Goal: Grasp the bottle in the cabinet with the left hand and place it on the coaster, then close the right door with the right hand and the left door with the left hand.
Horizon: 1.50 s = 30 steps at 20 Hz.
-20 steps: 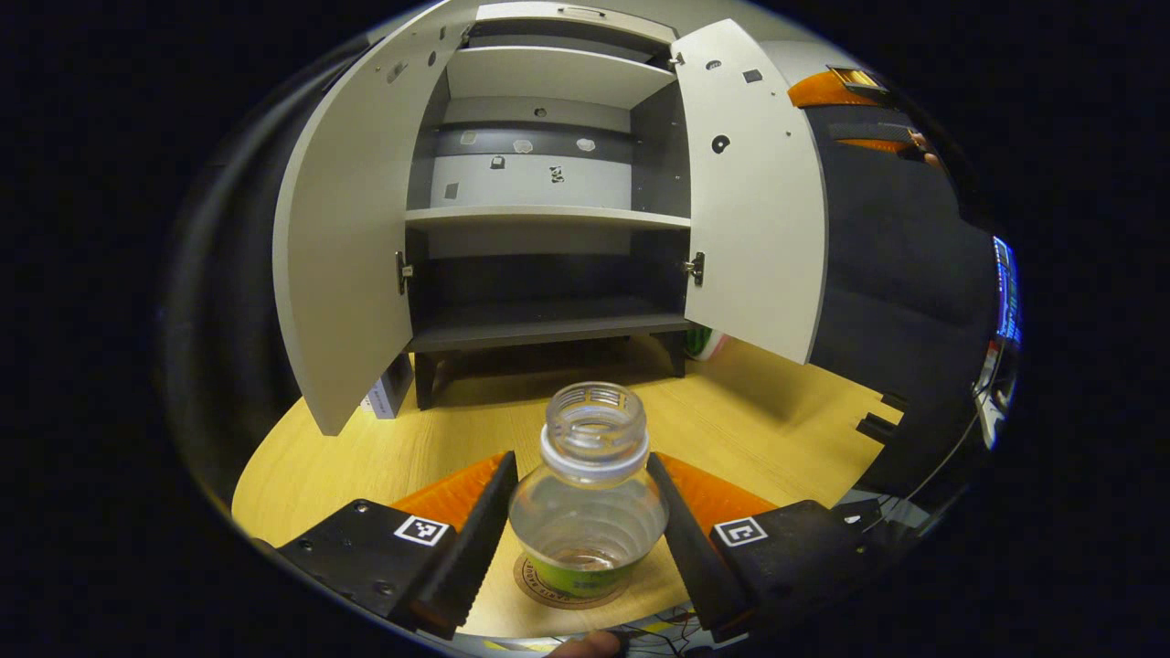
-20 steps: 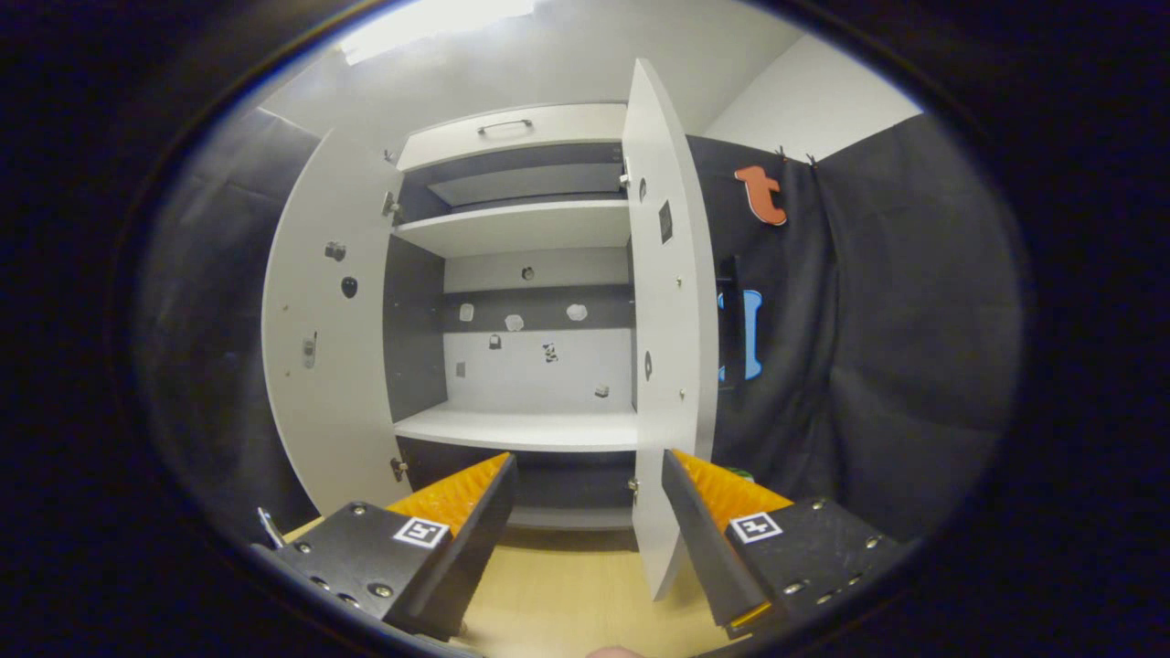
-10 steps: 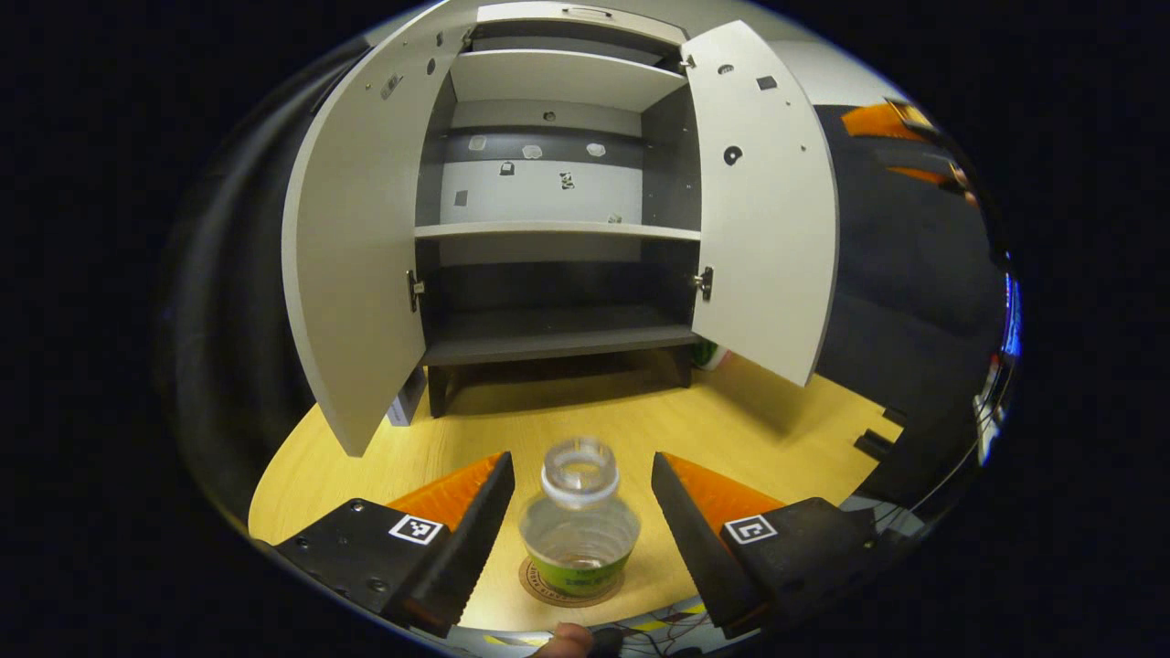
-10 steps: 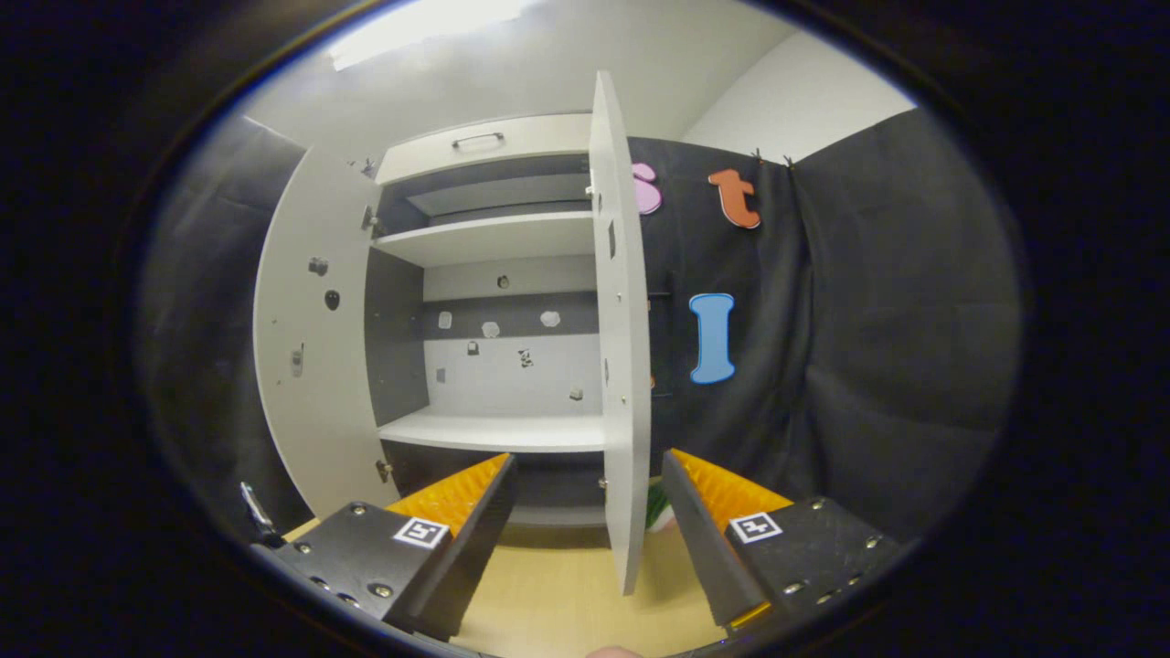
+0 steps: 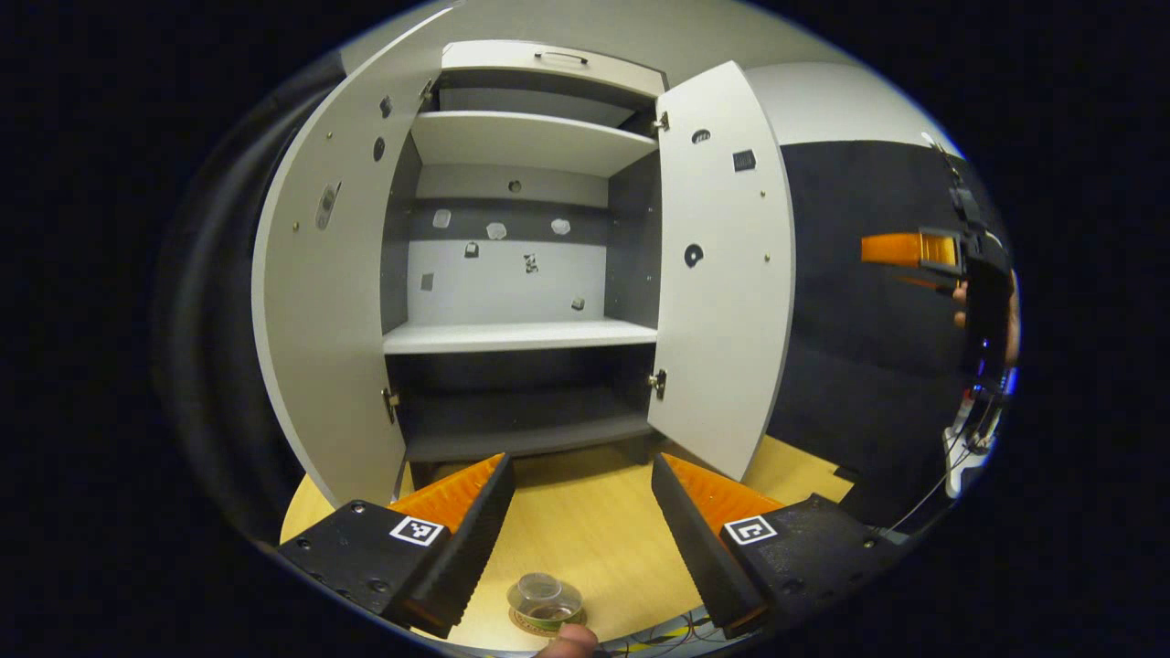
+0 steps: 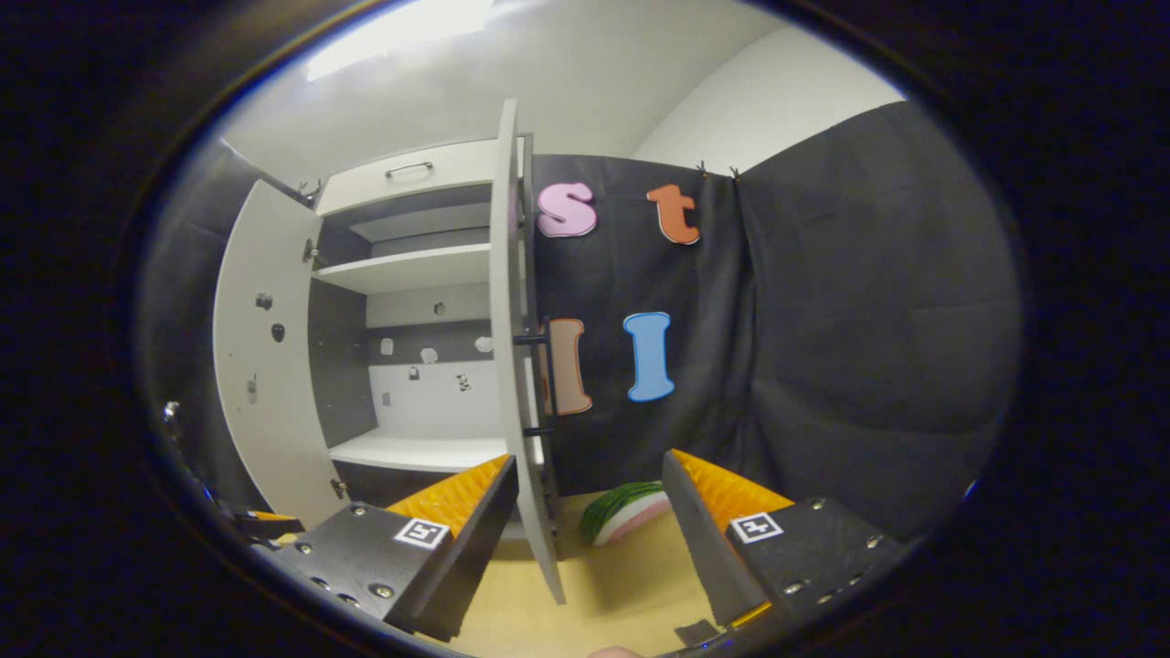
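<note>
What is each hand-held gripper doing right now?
Left hand-held gripper: open, holding nothing.
Right hand-held gripper: open, holding nothing.

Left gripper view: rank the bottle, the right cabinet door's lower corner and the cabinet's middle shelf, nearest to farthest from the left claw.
1. The bottle, standing on the coaster just below the open left claw, near the table's front edge.
2. The right cabinet door, its lower corner ahead and to the right.
3. The middle shelf, deep inside the cabinet.
</note>
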Available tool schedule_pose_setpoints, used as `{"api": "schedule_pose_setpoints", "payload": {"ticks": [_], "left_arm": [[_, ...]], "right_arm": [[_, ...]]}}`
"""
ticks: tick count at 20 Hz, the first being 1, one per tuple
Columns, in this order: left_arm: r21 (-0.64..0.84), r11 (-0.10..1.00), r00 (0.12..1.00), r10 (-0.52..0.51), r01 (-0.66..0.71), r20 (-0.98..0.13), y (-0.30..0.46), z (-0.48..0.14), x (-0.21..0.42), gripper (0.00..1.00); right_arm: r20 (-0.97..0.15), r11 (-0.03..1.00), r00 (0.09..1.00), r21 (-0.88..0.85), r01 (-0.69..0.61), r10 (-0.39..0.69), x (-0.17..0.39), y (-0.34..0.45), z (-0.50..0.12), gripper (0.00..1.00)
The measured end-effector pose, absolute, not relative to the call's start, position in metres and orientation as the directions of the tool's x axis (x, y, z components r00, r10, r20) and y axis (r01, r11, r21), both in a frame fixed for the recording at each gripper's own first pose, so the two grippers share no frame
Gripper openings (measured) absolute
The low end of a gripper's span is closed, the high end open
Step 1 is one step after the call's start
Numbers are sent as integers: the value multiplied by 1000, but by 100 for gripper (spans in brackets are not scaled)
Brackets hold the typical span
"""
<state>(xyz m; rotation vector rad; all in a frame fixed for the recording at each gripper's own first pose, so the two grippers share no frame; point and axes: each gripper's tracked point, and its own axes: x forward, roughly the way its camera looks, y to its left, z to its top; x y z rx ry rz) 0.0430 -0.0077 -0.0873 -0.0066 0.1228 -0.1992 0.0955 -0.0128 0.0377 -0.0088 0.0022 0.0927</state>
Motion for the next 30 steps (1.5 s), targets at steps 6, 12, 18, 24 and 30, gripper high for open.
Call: {"api": "schedule_pose_setpoints", "payload": {"ticks": [6, 12, 18, 24, 30], "left_arm": [[-9, 983, 983, -186, 186, -8, -6, 8, 53, 96], [-44, 982, 975, -174, 181, 136, 10, 96, 50, 95], [-95, 990, 983, -85, 101, 165, 54, 133, 40, 95], [-79, 997, 991, 18, -8, 132, 111, 117, 16, 95], [-131, 990, 991, 67, -51, 118, 155, 111, -12, 96]], "right_arm": [[32, 996, 999, -80, -30, 33, 126, -76, 62, 96], [28, 985, 999, -169, -13, 18, 176, -104, 70, 96], [-36, 987, 997, -142, -75, 71, 236, -64, 65, 96], [-11, 980, 983, -87, -181, 181, 258, -2, 76, 96], [-40, 966, 969, -80, -244, 242, 254, 37, 81, 86]]}}
